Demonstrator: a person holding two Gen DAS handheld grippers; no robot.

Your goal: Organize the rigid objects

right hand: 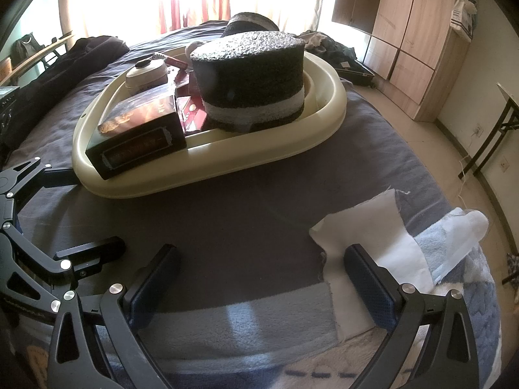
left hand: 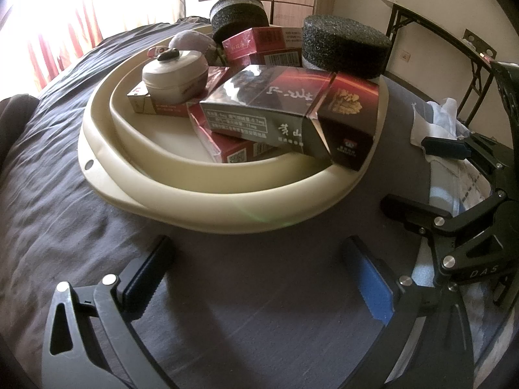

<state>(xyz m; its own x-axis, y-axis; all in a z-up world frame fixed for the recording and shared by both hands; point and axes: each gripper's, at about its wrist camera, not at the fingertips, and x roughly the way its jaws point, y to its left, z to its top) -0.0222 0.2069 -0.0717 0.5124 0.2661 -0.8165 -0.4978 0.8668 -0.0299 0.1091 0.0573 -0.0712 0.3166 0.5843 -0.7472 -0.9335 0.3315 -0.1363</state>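
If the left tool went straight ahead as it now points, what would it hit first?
Most likely the near rim of the cream tray, straight ahead of the open left tool. Only dark bedsheet lies between them. If it cleared the rim, the dark box comes next.

boxes (left hand: 285, 110) in tray (left hand: 201, 207), tray on bed (left hand: 65, 214)

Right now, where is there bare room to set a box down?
Free: the dark bedsheet between the cream tray's near rim and both open grippers, and the tray floor's near-left corner. Crowded: the tray's middle and back, stacked with cartons, a jar and foam blocks.
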